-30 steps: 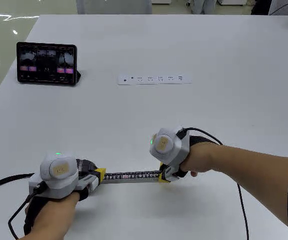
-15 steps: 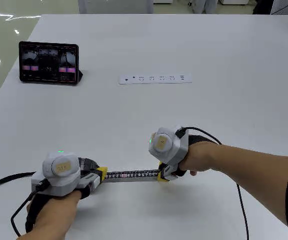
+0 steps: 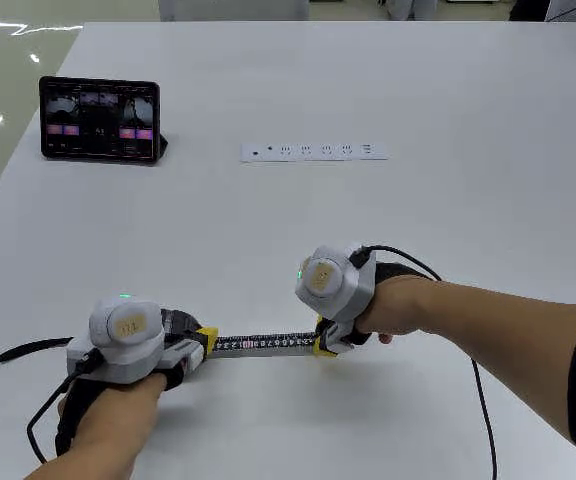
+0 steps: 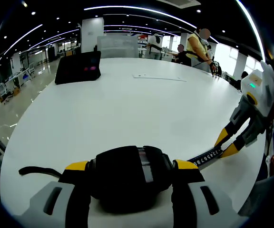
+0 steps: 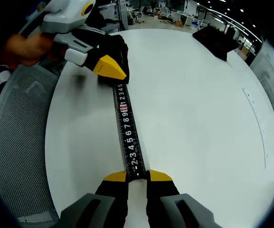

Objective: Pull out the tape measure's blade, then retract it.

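Left gripper [image 3: 200,345] sits low at near left, gripped from behind by left hand [image 3: 108,415], pointing right, jaws clamped on tape measure case [image 3: 180,325]. Right gripper [image 3: 320,345] faces it, tilted down, jaws pinched on the end of the blade [image 3: 263,345]. Right hand [image 3: 393,310] wraps its body, right forearm [image 3: 508,335] reaches in from the right. Grippers near each other, not touching.
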Motion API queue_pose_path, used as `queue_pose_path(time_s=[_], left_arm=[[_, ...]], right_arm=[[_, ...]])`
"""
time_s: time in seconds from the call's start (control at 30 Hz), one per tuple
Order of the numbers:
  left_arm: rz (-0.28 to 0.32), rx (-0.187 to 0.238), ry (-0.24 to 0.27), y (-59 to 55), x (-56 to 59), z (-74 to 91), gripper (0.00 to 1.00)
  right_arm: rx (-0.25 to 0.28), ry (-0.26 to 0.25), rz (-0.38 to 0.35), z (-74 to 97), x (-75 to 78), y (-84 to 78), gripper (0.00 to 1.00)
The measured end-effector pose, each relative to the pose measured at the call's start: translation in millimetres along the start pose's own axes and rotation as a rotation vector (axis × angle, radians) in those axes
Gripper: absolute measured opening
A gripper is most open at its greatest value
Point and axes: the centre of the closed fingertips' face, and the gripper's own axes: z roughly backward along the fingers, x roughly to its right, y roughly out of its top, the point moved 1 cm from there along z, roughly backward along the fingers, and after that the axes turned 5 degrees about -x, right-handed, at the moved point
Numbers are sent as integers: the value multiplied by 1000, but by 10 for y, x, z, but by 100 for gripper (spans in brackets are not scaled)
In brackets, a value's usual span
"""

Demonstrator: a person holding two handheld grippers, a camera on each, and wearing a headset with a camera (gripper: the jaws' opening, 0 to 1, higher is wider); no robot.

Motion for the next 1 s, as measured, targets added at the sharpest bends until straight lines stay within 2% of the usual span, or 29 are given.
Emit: queue_pose_path(time_s=[0.17,0.23,0.37,0.57,0.7,1.0], left_arm=[[1,-1,0,-2,3,0,66],[2,-2,0,-3,5,-1,66],[2,-1,1,-4,10,1,66],[3,-3,0,-3,10,2,66],[4,-4,0,-2,9,0,66],[5,-6,0,3,4,-7,66]], right_arm=[[-6,-6,0,-7,-8,20,10],[-16,-7,47,-9,-20,22,11],[-19,4,9,-14,-9,33,11],[-17,-3,21,-38,-17,41,10],[-3,-3,-11,-41,-16,54,10],[8,-16,-13,-47,-27,93,10]])
